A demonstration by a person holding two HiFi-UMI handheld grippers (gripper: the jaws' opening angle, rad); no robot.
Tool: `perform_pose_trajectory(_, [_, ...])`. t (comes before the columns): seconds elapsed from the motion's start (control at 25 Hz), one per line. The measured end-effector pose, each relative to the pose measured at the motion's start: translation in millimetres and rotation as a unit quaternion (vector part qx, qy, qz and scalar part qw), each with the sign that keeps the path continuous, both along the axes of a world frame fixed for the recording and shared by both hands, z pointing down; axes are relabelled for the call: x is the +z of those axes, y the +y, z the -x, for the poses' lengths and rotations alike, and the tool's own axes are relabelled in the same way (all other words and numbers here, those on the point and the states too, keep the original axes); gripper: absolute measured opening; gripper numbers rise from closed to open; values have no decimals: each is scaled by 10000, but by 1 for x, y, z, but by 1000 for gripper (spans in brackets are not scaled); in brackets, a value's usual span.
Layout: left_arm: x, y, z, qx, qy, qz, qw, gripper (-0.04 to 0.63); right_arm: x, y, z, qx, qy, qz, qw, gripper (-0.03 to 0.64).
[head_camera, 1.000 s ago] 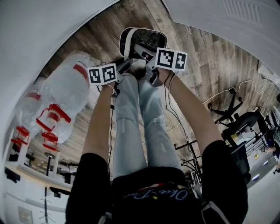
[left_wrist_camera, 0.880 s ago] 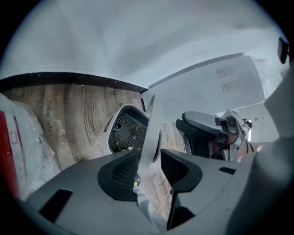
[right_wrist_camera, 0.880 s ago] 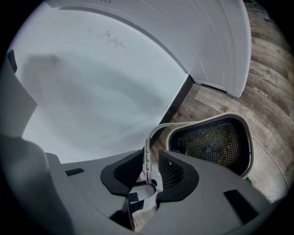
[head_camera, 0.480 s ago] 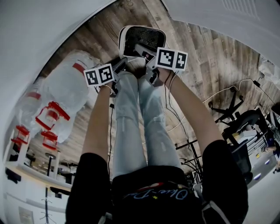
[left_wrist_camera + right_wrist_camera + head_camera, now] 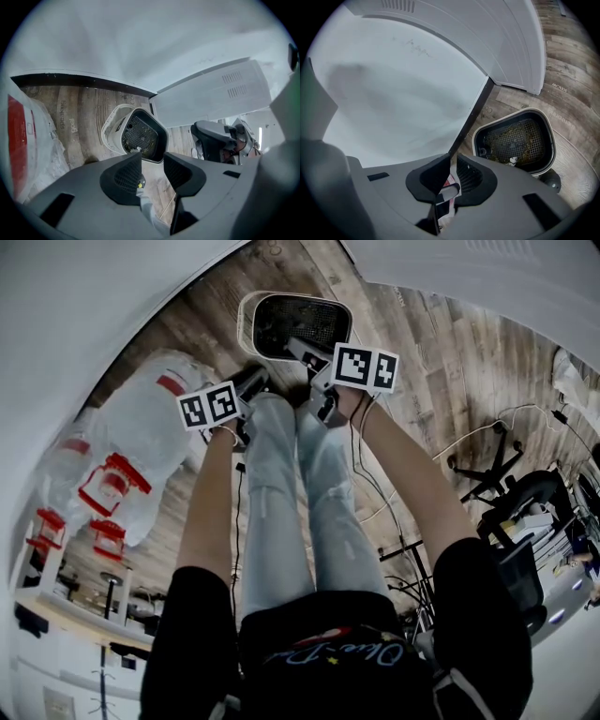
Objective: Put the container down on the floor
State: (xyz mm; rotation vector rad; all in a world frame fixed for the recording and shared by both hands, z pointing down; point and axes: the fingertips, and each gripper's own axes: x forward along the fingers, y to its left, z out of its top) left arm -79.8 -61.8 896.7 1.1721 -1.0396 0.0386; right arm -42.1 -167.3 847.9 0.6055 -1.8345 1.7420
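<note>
Container, white plastic basket with black mesh bottom (image 5: pixel 292 326), upright on wood-plank floor (image 5: pixel 450 362). Left gripper (image 5: pixel 151 160) just short of it, jaws apart, empty. Right gripper (image 5: pixel 453 161) near it, jaws almost together. Plank print beside it: "goal".

Both arms (image 5: pixel 211 512) stretched down; left gripper (image 5: pixel 152 164) jaws apart; right gripper (image 5: pixel 453 161) jaws nearly together.

Clear bottles (image 5: pixel 141 442) with red handles (image 5: pixel 111 486) lie at the left, beside a white wall (image 5: pixel 75 315). A black chair (image 5: pixel 516 498) stands at the right.
</note>
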Motion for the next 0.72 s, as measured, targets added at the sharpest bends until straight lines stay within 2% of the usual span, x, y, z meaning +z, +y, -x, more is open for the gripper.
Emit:
perform_pose_trajectory(0.2, [-12, -10, 2, -262, 137, -132, 9995, 131, -8, 3, -1, -45, -24, 67, 10000, 22])
perform_pose_trajectory(0.36, [-27, -19, 1, -275, 164, -291, 9991, 104, -18, 2, -7, 23, 45, -28, 10000, 11])
perform_pose_trajectory(0.56, [-48, -29, -5, -89, 223, -441, 9987, 84, -42, -1, -13, 45, 16, -126, 9999, 6])
perform_pose_trajectory(0.72, [-73, -38, -14, 178, 245, -794, 9964, 54, -61, -2, -22, -141, 57, -238, 9996, 2])
